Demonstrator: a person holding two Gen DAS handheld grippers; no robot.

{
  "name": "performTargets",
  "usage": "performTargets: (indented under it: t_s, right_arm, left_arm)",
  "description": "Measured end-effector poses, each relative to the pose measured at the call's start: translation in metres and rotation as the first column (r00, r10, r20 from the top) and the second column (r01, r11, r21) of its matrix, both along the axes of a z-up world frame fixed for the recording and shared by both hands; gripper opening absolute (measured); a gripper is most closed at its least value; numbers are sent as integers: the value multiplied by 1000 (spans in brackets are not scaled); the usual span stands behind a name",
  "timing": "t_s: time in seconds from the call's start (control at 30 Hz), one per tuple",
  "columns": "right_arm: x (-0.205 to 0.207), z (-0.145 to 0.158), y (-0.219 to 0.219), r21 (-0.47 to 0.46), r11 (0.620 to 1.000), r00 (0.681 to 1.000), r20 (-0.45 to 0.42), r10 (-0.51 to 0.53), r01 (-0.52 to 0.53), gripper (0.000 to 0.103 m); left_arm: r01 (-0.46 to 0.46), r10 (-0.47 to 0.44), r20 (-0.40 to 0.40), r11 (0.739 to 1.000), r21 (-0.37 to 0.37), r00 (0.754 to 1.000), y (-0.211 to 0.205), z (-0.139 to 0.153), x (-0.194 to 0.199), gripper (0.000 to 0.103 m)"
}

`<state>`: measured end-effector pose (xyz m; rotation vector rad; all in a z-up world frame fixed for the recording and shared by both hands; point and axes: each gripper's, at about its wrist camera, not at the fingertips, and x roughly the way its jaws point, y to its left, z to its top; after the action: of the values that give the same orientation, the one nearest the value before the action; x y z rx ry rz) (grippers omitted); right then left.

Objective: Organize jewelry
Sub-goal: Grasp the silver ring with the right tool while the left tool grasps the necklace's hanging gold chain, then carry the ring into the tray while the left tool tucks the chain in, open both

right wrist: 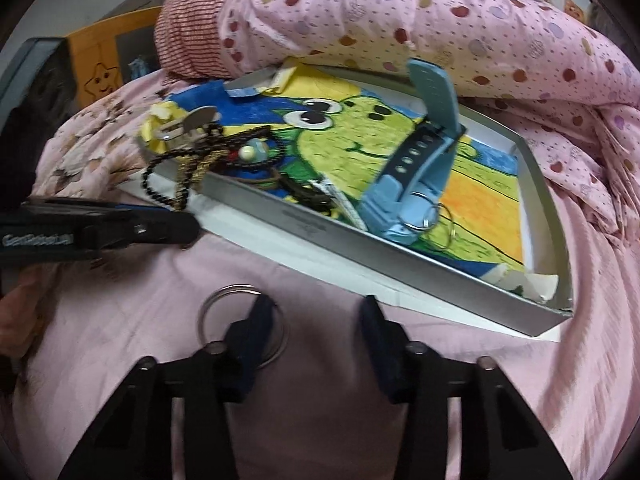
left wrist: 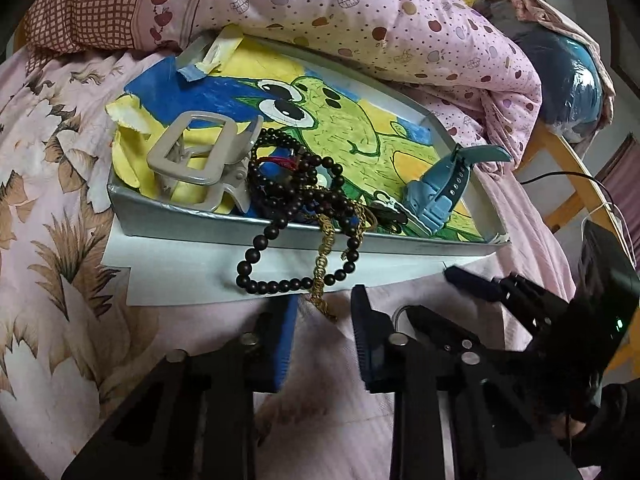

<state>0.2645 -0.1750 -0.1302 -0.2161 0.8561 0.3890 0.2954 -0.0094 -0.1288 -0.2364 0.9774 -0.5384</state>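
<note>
A shallow grey tray (left wrist: 180, 216) (right wrist: 320, 236) lined with a frog drawing lies on the bed. It holds a beige hair claw (left wrist: 200, 156), dark bead strings (left wrist: 296, 184), a blue watch (left wrist: 440, 196) (right wrist: 416, 168) and small key rings (right wrist: 436, 216). A gold chain (left wrist: 324, 256) and a loop of beads hang over its front wall. My left gripper (left wrist: 324, 304) stands narrowly open, with the chain's loose end between the pads but untouched. My right gripper (right wrist: 316, 302) is open over the sheet. Its left finger (right wrist: 252, 332) overlaps a silver ring (right wrist: 208, 312) lying there.
A white sheet of paper (left wrist: 180, 276) sticks out under the tray. A bunched pink quilt (left wrist: 400, 20) presses against the tray's far side, beside a checked pillow (left wrist: 80, 8). A wooden frame (left wrist: 560, 168) and a blue wrapped bundle (left wrist: 568, 80) stand at the right.
</note>
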Motion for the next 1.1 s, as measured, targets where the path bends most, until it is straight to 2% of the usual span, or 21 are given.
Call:
performTargets:
  t_s: [0.13,0.17,0.23,0.27,0.3,0.7,1.1]
  right_arm:
    - [-4,1,2,13,1000,1000,-10,12,-12,23]
    - [-4,1,2,19,1000,1000,-14,14,-14,21]
    - [-5,1,0,34,999,1000,-24,14,-14,10]
    - [-6,1,0,38,999,1000,-26,13,-12,8]
    - [-8,1,-1,43,999,1000,-28,12,-10,7]
    - [-24,19,-14,115,993,1000,-3,-22,22,3]
    - [-40,48,-21,158,987,998,64,-4,-7,2]
  left_arm:
    - [3,-3,1,1000,10,1000,-2,-1,2,15]
    - [7,-7,1,1000,9,1000,-2,-1,1,13]
    - [13,-13,-3,1000,16,1000,-3,-1,0,8]
    - [14,-14,-4,1000,22,1000,-4,-1,0,2]
    - [13,-13,-4,999,34,1000,-5,-1,-1,1]
    - [21,-23,19,997,71,1000,-10,19,-36,0]
    - [5,-7,88,1000,26,996,-6,73,-60,0]
